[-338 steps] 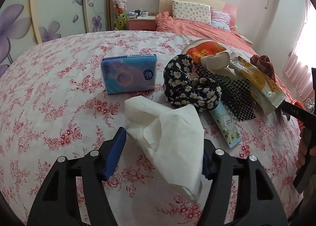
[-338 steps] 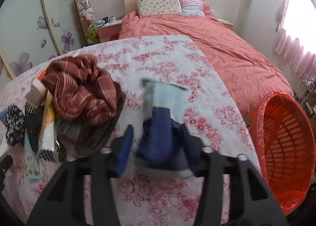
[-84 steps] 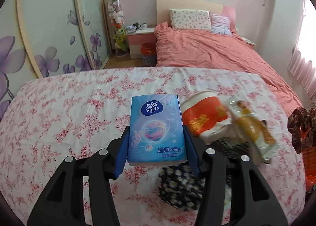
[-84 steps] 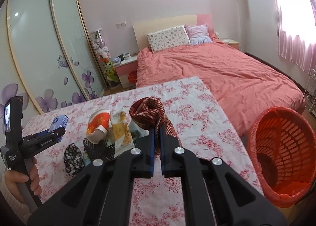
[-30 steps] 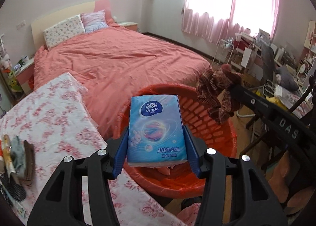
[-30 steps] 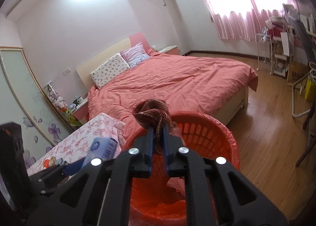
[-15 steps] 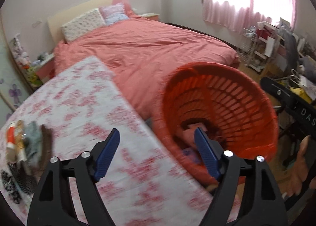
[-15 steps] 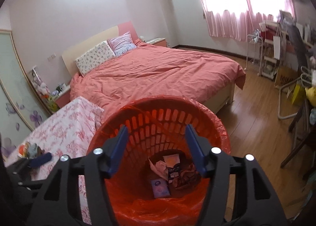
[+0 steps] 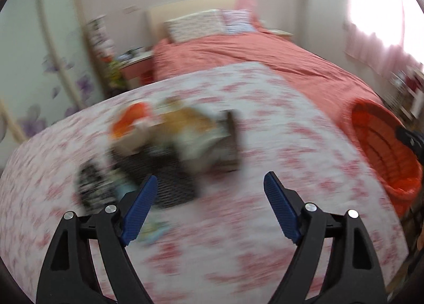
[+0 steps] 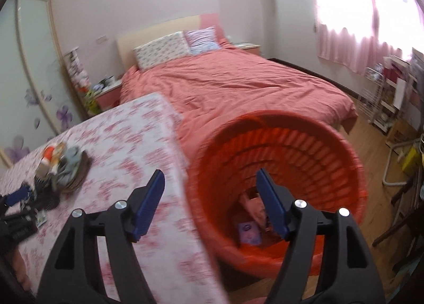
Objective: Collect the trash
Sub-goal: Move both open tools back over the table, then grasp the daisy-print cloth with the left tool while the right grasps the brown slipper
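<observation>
Both tongs wide open, empty, right just been opening. Left tongs (image 9: 210,196) nearer blurred trash heap (image 9: 169,142) (prob. wrappers), ahead-left on floral-cloth counter (image 9: 278,123); right tongs (image 10: 210,191) over orange slatted plastic bin (image 10: 352,160).

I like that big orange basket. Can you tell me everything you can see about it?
The orange basket is round plastic with slotted, lattice-like walls and an orange bag lining. It stands on the wooden floor beside the flowery tablecloth's edge, near the foot of the pink bed. Inside lie a few dropped items, including a small purple packet. Nothing grips it.
</observation>
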`<action>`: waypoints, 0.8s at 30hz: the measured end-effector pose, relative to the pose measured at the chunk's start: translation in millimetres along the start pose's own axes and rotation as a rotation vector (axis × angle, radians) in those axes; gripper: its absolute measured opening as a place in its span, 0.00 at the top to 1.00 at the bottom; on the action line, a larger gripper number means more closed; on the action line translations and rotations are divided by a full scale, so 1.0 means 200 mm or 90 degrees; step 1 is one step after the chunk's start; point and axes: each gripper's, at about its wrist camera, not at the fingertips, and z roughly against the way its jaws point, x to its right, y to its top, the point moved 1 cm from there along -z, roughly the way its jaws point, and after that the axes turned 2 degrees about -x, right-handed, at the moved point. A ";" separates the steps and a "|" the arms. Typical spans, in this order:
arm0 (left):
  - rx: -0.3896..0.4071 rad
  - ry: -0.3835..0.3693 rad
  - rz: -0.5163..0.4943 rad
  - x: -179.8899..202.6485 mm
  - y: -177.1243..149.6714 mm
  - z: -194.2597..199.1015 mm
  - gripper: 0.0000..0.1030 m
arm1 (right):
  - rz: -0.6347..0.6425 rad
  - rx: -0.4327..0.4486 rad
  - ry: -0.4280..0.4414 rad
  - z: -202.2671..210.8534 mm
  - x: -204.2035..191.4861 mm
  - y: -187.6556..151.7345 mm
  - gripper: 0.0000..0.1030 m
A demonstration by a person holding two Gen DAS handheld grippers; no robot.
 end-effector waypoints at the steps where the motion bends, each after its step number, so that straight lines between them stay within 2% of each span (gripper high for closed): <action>1: 0.003 0.013 0.014 -0.06 -0.01 0.00 0.21 | 0.008 -0.005 0.006 -0.01 -0.06 -0.01 0.32; 6: -0.013 0.078 0.106 -0.43 -0.08 -0.05 0.21 | 0.055 -0.028 0.032 -0.05 -0.32 -0.07 0.32; 8: -0.023 0.081 0.131 -0.51 -0.10 -0.08 0.21 | 0.073 -0.035 0.042 -0.06 -0.40 -0.09 0.32; 12: -0.039 0.058 0.163 -0.60 -0.12 -0.14 0.24 | 0.098 -0.045 0.056 -0.09 -0.56 -0.12 0.32; 15: -0.048 0.048 0.162 -0.61 -0.11 -0.19 0.31 | 0.097 -0.053 0.064 -0.11 -0.64 -0.12 0.32; 20: -0.074 0.031 0.171 -0.64 -0.13 -0.27 0.54 | 0.100 -0.066 0.079 -0.15 -0.74 -0.13 0.32; 24: -0.084 0.042 0.185 -0.71 -0.14 -0.31 0.60 | 0.111 -0.068 0.088 -0.19 -0.84 -0.13 0.32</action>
